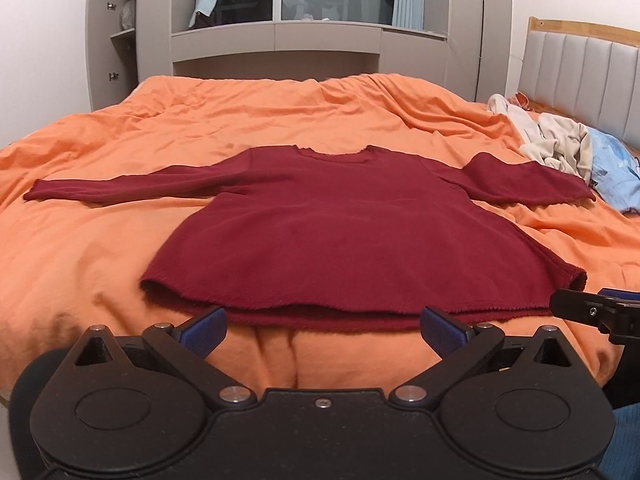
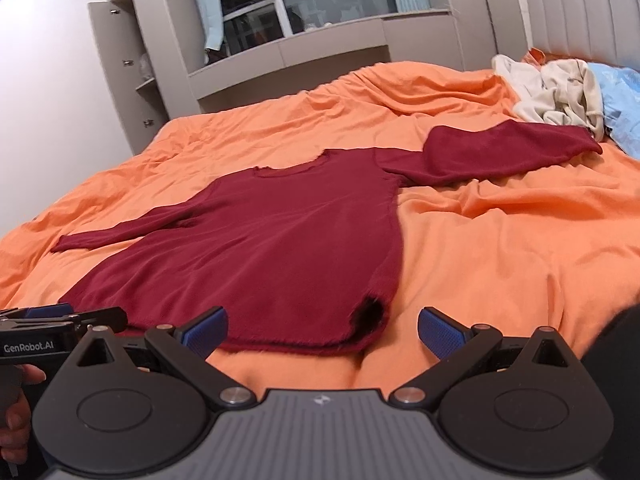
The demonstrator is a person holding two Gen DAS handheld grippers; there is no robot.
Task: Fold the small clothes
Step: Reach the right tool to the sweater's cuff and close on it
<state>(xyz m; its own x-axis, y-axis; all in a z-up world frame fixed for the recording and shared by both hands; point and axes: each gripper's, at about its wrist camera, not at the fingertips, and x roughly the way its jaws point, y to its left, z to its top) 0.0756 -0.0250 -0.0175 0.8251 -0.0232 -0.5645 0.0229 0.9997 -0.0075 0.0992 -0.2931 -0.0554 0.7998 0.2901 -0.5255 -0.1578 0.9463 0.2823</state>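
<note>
Hovering at hem of red sweater (image 1: 340,236), laid flat on orange bedspread (image 1: 120,248). Left gripper (image 1: 322,330) and right gripper (image 2: 322,330) both spread wide, holding nothing. Advising: pinching both hem layers together at corners, lifting evenly before folding.

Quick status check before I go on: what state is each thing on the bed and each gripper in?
red sweater: spread flat, unfolded, both sleeves out
left gripper: open, empty, at the hem
right gripper: open, empty, at the hem's right corner
pile of clothes: crumpled, unfolded
orange bedcover: wrinkled
</note>
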